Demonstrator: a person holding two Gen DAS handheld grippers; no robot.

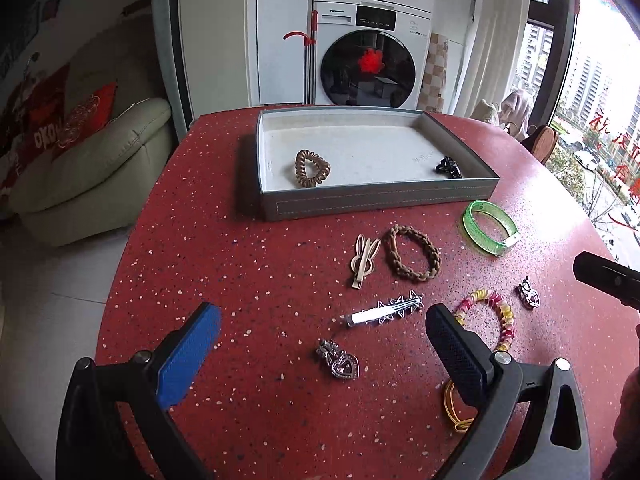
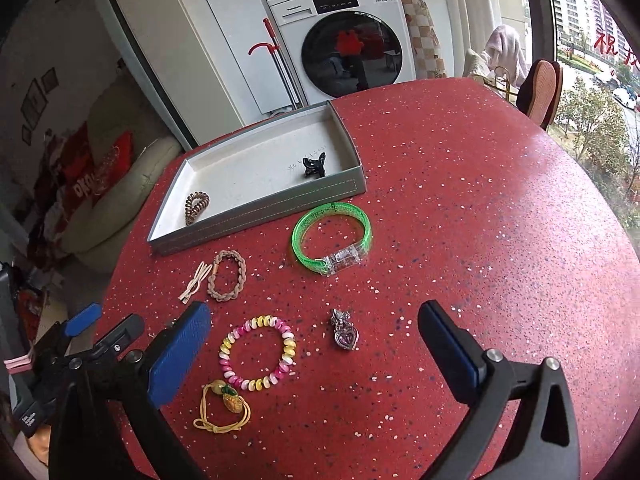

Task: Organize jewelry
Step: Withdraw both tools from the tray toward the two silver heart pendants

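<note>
Both tools hang wide open over the red table (image 2: 460, 184), gripping nothing: the left gripper (image 1: 324, 336) has a heart brooch (image 1: 339, 360) and star clip (image 1: 386, 310) lying between its fingers, the right gripper (image 2: 314, 320) a beaded bracelet (image 2: 258, 352) and another heart brooch (image 2: 344, 330). Straight ahead, the grey tray (image 1: 376, 199) holds a coiled hair tie (image 1: 312, 168) and black claw clip (image 1: 448, 167), with green bangle (image 2: 332, 236), braided tie (image 1: 412, 253) and bunny clip (image 1: 363, 260) loose before it.

We see a white washing machine (image 1: 372, 52) beyond the red speckled counter's (image 1: 248, 272) far edge, a pale sofa (image 1: 100, 172) left, and bright daylight windows (image 1: 592, 92) right.
</note>
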